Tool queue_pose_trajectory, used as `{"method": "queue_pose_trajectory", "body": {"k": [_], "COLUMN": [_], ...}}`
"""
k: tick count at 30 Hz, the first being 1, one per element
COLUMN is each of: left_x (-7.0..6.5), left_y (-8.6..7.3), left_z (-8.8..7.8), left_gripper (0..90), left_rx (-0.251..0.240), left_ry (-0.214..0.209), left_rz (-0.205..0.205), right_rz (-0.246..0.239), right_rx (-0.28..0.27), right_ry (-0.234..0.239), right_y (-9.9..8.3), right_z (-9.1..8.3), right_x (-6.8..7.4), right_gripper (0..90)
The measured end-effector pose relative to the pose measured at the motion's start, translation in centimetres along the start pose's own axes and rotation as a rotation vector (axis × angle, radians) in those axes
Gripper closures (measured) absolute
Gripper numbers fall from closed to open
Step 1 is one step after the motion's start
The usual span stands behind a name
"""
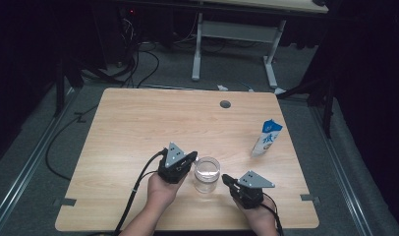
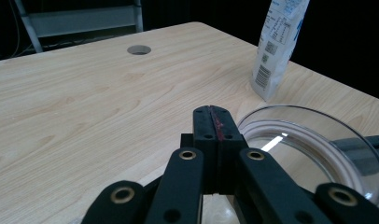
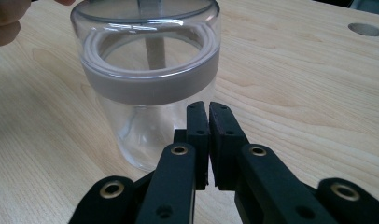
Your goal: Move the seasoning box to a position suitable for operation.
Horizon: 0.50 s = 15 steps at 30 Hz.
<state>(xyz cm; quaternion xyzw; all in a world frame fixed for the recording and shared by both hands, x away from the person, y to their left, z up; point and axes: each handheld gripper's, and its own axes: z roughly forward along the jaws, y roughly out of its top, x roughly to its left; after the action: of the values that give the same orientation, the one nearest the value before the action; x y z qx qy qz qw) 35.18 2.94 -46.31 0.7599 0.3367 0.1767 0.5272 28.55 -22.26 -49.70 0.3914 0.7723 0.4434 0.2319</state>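
We see a clear jar with a see-through lid and a grey ring. Our left gripper and right gripper are pressed together, holding nothing.

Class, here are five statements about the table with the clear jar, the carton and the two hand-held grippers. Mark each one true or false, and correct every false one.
1. The clear jar stands upright between the two grippers. True.
2. The left gripper has its jaws wide open. False: they are pressed together with nothing between them.
3. The carton lies flat on its side. False: it stands up, near the right edge of the table.
4. The right gripper clamps the jar's rim. False: its jaws are almost together, short of the jar and holding nothing.
5. A round hole sits near the table's far edge. True.
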Motion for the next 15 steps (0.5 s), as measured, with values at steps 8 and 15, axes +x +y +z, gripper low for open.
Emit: {"method": "queue_pose_trajectory", "body": {"k": [8, 15], "left_x": [-0.15, -0.14], "left_y": [-0.15, -0.19], "left_z": [0.11, 0.18], "left_gripper": [90.0, 90.0], "left_rx": [-0.008, -0.009], "left_ry": [-0.005, -0.006], "left_rz": [0.001, 0.000], "right_rz": [-0.012, -0.013], "right_rx": [-0.013, -0.034], "right_ry": [-0.004, 0.003], "right_y": [0.15, 0.44], "right_z": [-0.27, -0.57], "right_x": [0.09, 0.09], "right_gripper": [90.0, 90.0]}}
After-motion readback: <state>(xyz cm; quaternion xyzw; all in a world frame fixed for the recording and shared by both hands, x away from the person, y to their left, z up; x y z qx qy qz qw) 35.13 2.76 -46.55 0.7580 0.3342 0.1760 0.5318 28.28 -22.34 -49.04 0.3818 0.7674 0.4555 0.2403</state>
